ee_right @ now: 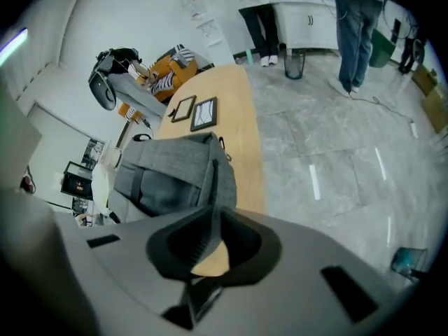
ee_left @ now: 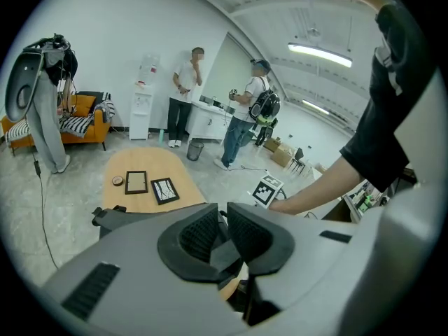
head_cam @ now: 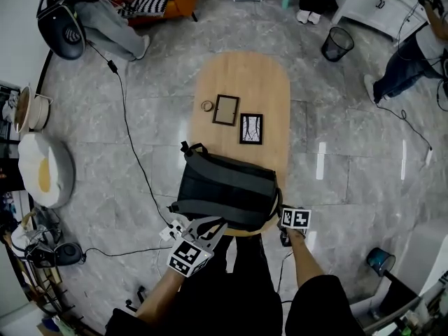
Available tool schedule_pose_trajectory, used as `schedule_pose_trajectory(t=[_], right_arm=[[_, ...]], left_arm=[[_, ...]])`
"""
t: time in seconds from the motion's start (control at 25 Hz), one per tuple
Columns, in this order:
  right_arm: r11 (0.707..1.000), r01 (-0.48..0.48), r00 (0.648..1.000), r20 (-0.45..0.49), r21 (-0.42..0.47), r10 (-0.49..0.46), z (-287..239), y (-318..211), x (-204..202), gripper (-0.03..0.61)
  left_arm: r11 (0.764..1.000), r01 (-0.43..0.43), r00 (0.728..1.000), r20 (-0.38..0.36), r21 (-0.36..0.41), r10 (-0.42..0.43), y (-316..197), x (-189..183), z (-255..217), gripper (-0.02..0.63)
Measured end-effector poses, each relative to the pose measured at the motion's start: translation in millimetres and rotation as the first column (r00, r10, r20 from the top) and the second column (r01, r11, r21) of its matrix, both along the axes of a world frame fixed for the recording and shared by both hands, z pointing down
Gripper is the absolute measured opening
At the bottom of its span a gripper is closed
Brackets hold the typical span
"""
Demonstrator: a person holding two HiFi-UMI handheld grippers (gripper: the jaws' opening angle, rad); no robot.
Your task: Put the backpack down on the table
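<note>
Head view, backpack (head_cam: 224, 191) flat on table (head_cam: 241, 75), handle (head_cam: 192, 148) twd far-left

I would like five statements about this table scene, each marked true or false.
1. The backpack lies on the table. True.
2. An empty frame and a frame with a picture lie beyond it. True.
3. The backpack covers the empty frame. False: they lie apart.
4. The right gripper holds a frame. False: the right gripper is empty; bare table shows between its jaws.
5. The bin stands on the table. False: the bin stands on the floor.
</note>
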State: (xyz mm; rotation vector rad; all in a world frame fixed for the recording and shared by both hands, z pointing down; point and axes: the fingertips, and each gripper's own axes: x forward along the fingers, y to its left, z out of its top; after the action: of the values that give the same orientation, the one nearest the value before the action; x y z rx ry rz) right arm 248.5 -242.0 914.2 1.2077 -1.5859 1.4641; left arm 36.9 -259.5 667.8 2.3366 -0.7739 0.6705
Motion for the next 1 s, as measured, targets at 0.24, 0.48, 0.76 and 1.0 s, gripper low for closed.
schedule_pose_trajectory(t=[0.24, 0.48, 0.76, 1.0], right_arm=[[0.987, -0.034, 0.999, 0.026, 0.157, 0.030, -47.6, -18.8, -16.8, 0.011], [0.972, -0.015, 0.999, 0.046, 0.233, 0.005, -104.4, -18.5, -66.8, 0.009], [0.860, 0.038, 0.987, 0.117, 0.508, -0.113, -207.4, -21.4, -129.2, 0.009], [0.723, 0.065, 0.980, 0.092, 0.688, -0.176, -283.5, -15.4, -149.1, 0.009]], left_arm=[[0.999, 0.032, 0.999, 0.022, 0.036, -0.033, -4.6, -12.2, -4.0, 0.044], [0.994, 0.057, 0.998, -0.035, 0.091, -0.054, -3.9, -22.0, -28.1, 0.044], [0.987, 0.080, 0.995, -0.072, 0.142, -0.070, 16.9, -35.4, -45.0, 0.044], [0.976, 0.121, 0.991, -0.080, 0.179, -0.108, 34.7, -40.1, -57.0, 0.044]])
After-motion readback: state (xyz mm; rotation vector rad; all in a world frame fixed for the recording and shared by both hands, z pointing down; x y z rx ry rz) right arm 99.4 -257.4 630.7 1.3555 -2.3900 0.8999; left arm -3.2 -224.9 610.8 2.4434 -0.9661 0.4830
